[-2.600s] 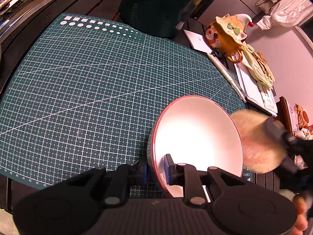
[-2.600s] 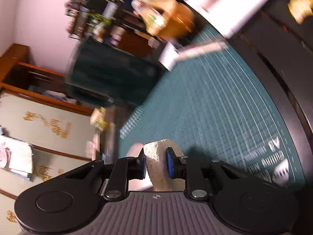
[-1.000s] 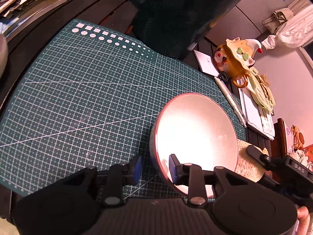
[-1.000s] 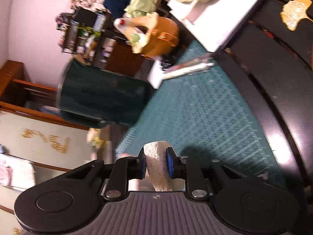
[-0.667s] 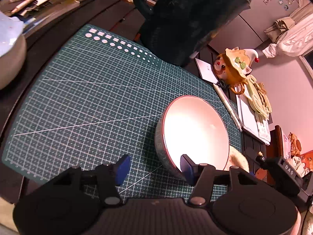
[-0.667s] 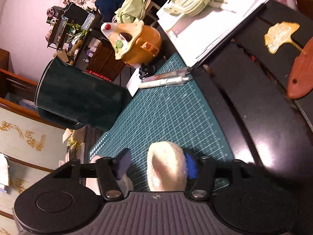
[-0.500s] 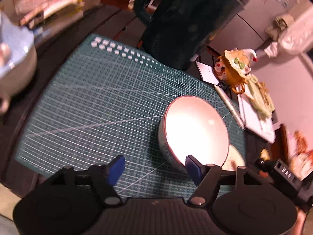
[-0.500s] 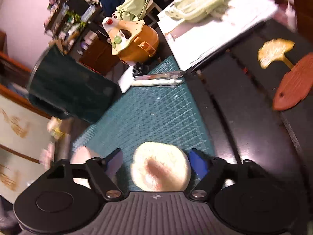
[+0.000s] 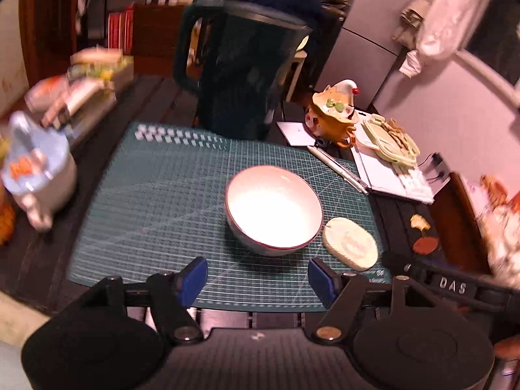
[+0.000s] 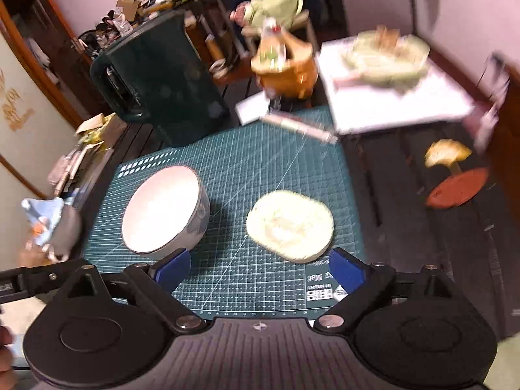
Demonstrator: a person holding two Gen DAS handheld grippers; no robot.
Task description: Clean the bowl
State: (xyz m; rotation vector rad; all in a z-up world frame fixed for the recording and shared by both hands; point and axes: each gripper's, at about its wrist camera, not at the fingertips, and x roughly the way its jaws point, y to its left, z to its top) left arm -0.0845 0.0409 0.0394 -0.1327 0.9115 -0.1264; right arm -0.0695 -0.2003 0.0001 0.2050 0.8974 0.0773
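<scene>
A white bowl [image 9: 273,208] with a thin red rim stands upright on the green cutting mat [image 9: 156,195]. Beside it on the mat lies a round pale sponge pad [image 9: 350,243], flat and free. My left gripper [image 9: 258,279] hovers above and in front of the bowl, open, with nothing between its blue pads. In the right wrist view the bowl [image 10: 164,211] is at the left and the sponge pad [image 10: 291,226] sits just ahead of my right gripper [image 10: 260,269]. Its jaws are still opening and nothing is between them.
A tall dark green jug [image 9: 240,78] stands behind the mat. An orange figurine [image 9: 334,113], pens [image 9: 338,169] and papers [image 9: 386,172] lie at the back right. A pale lidded pot [image 9: 35,175] sits left of the mat; a brown leaf-shaped dish [image 10: 458,187] lies on the dark table at right.
Both grippers let go and opened: the left released the bowl's rim, the right dropped the sponge pad onto the mat. Both hands rose and drew back, widening the view.
</scene>
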